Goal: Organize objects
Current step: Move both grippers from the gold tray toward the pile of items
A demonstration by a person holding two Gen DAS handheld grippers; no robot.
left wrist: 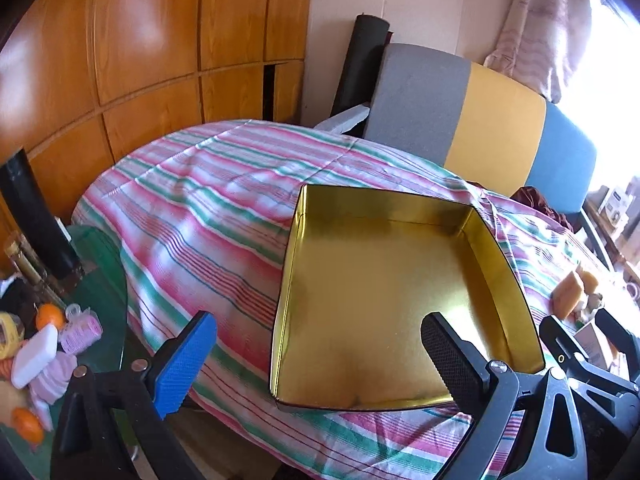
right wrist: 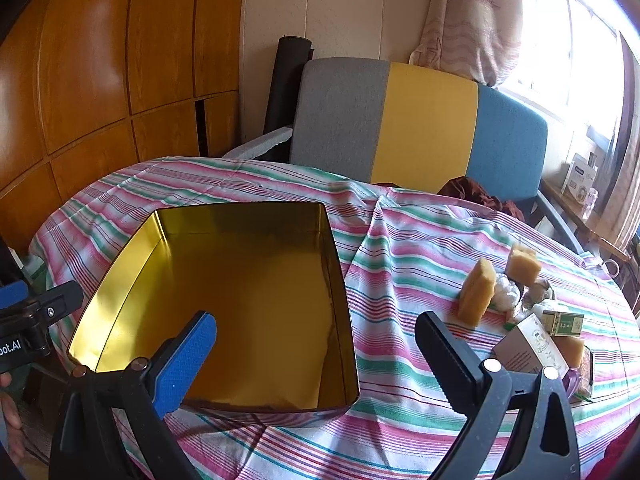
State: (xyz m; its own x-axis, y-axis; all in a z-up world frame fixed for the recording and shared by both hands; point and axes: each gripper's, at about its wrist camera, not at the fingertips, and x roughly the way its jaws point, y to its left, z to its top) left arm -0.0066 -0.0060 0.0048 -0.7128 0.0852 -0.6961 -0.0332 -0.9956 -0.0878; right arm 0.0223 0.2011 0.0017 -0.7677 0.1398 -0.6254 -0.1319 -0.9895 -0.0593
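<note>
Starting step: gold tin (right wrist: 224, 300) empty on striped cloth (right wrist: 400, 240); left gripper (left wrist: 320, 364) and right gripper (right wrist: 316, 360) both spread, holding nothing; next, reach right for sponge blocks (right wrist: 478, 292) near boxes

I am looking at a bench (right wrist: 420, 240) that is carrying an open tin box (right wrist: 224, 300), which is sitting toward my near left part of it. My left gripper (left wrist: 320, 364) is hovering over the box's near left corner, fingers spread wide, and my right gripper (right wrist: 316, 360) is hanging over its near right corner, likewise spread. To the right of the box, well apart from it, two sponge blocks (right wrist: 478, 292) are standing on the bench, with small cartons (right wrist: 532, 348) lying just before them. A chair (right wrist: 420, 128) is standing behind the bench. Left of the bench, a lower table (left wrist: 100, 292) is holding a cluster of small items (left wrist: 40, 356).
</note>
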